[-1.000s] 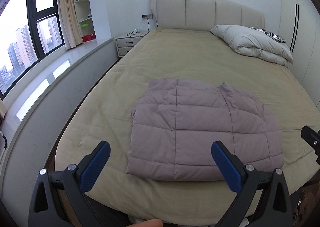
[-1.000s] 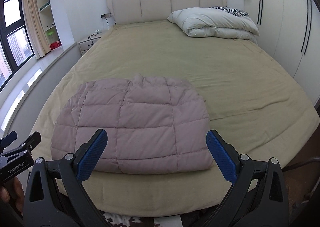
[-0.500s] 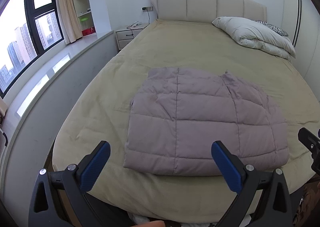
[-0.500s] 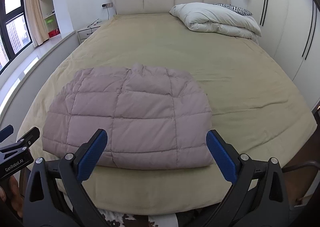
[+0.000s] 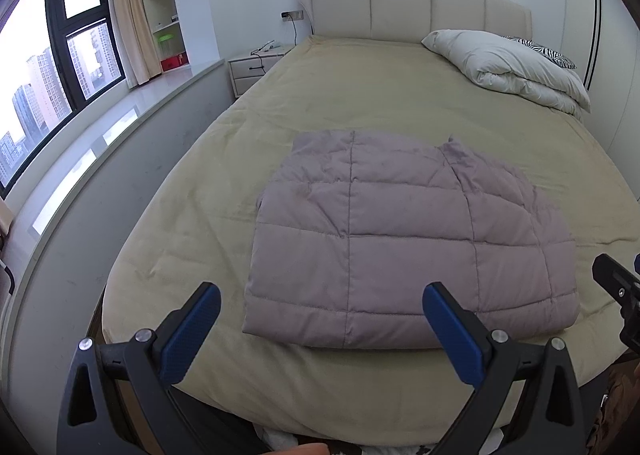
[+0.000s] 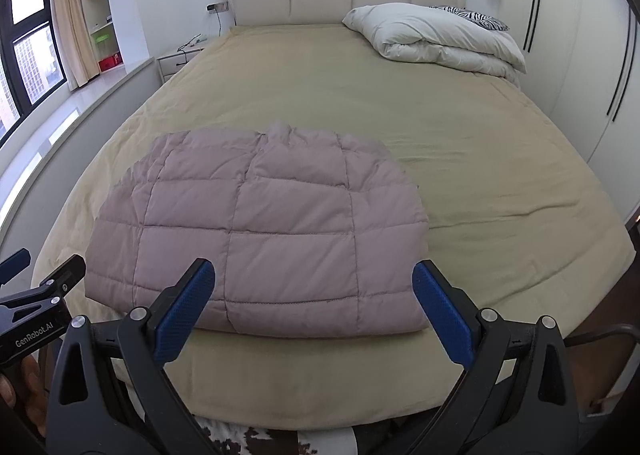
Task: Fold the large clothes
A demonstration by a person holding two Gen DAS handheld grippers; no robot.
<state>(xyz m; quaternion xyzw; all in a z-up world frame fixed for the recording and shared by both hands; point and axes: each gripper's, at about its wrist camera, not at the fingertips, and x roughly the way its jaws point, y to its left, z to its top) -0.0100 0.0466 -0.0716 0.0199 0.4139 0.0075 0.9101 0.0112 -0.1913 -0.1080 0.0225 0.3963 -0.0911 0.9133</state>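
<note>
A mauve quilted down jacket (image 5: 400, 239) lies folded into a flat rectangle near the foot of the beige bed (image 5: 360, 95); it also shows in the right wrist view (image 6: 264, 231). My left gripper (image 5: 320, 319) is open and empty, held above the bed's foot edge, just short of the jacket's near hem. My right gripper (image 6: 314, 303) is open and empty, over the jacket's near hem. Each gripper shows at the edge of the other's view: the right one (image 5: 618, 287), the left one (image 6: 40, 295).
A folded white duvet (image 6: 436, 39) and a zebra-print pillow (image 6: 472, 15) lie at the head of the bed on the right. A nightstand (image 5: 256, 67), a window sill and window stand to the left. Wardrobe doors (image 6: 592, 55) line the right wall.
Both grippers have risen and drawn slightly closer to the bed, so the jacket sits lower and larger in view. The jacket has not moved. Both grippers stay open.
</note>
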